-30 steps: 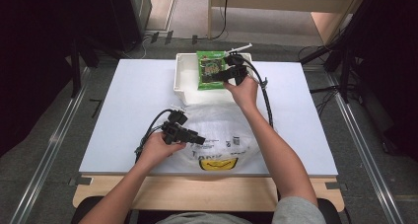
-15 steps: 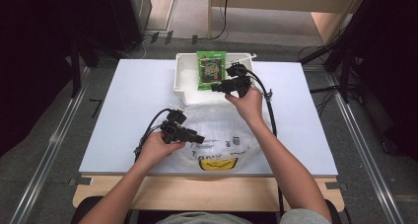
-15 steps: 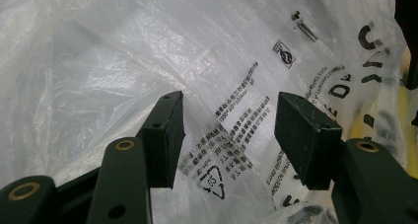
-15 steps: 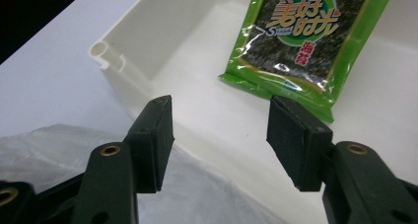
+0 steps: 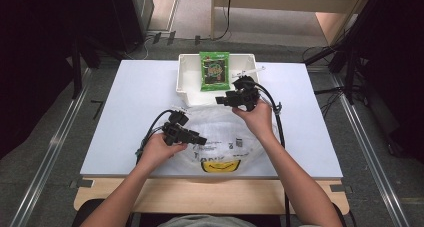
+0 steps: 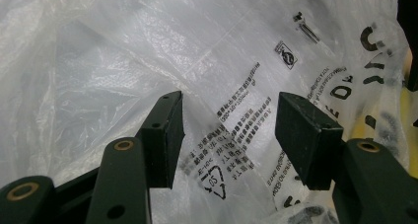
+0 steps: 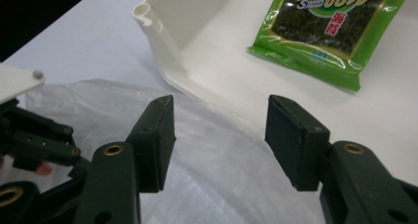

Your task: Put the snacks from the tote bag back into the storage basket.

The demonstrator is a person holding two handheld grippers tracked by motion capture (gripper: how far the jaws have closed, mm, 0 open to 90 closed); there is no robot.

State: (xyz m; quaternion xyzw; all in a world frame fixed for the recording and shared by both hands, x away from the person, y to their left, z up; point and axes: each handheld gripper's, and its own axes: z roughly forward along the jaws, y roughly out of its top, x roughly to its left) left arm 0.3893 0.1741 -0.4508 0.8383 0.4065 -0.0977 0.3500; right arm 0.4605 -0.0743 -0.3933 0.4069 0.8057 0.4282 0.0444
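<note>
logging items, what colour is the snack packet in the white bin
Green, with a dark middle panel; right gripper view shows it best.

Printed in black on the clear plastic bag (image 6: 207, 66): rows of small script too fine to read, a triangular recycling mark, large partial letters near a yellow patch. On the green snack packet (image 7: 335, 21): yellow Chinese characters, unclear.

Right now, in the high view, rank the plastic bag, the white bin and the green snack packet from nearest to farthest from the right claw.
1. Plastic bag: directly under the right claw, at its far edge.
2. White bin: just beyond, its front wall.
3. Green snack packet: inside the bin, leaning toward its back.
</note>
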